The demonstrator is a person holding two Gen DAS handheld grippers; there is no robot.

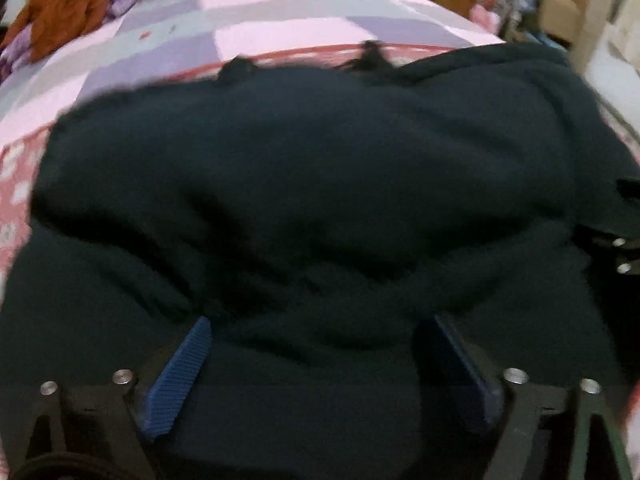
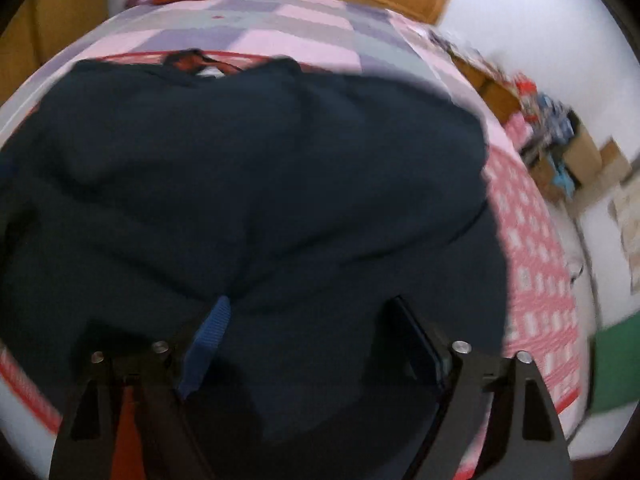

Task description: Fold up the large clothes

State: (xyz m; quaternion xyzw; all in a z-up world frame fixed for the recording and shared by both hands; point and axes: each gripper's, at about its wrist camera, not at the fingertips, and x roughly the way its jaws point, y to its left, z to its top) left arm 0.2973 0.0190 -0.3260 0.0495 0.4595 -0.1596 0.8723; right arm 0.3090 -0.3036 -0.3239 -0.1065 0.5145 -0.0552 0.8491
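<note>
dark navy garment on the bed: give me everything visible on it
The dark navy, knit-looking garment is large and lies rumpled in soft folds across the pink and lavender checked bedspread. Its far edge overlaps a red hanger. The left gripper and right gripper both stand open with near-edge cloth between their fingers. Both views are blurred, so sleeves and collar cannot be told.

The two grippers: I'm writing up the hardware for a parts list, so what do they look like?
Both look alike. The left gripper has a black angular frame with round silver bolt heads and two flat fingers faced with ribbed blue pads. The right gripper shows the same black frame, silver bolts and blue ribbed fingers. No cables, markings or sleeves are visible.
</note>
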